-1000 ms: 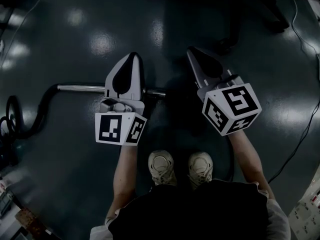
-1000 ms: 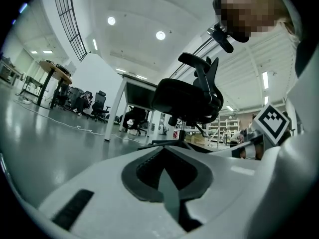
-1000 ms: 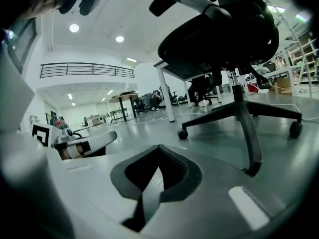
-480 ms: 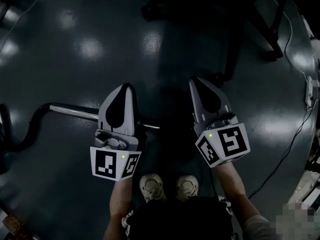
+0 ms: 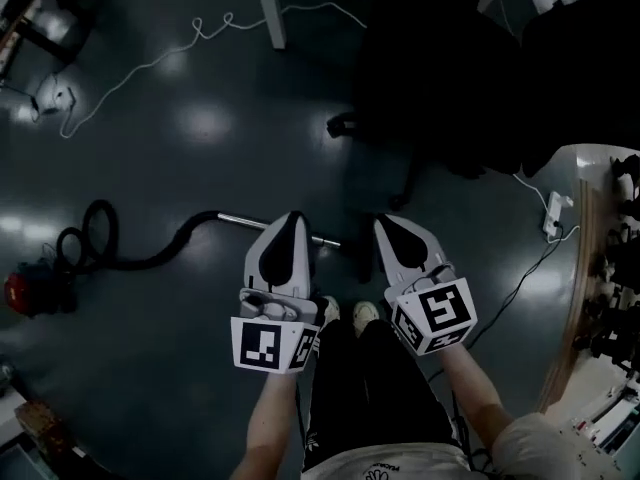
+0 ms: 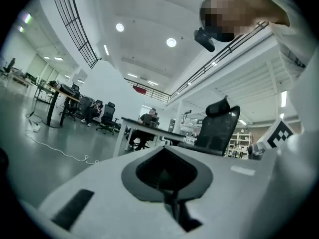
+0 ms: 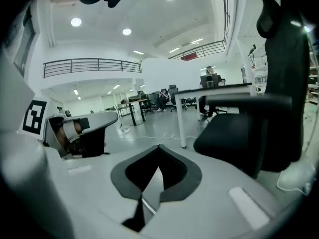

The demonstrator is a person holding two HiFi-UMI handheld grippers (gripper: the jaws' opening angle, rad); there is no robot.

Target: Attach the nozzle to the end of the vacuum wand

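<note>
Head view: vacuum wand [image 5: 235,219] lies on the floor at 10 o'clock of the left gripper [image 5: 293,218], which hides part of it; nozzle not made out. Right gripper [image 5: 384,224] at 3 o'clock. Left gripper view: jaws together, empty. Right gripper view: likewise.

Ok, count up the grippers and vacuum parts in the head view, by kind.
grippers: 2 (left gripper, right gripper)
vacuum body: 1
hose: 1
wand: 1
total: 5
</note>
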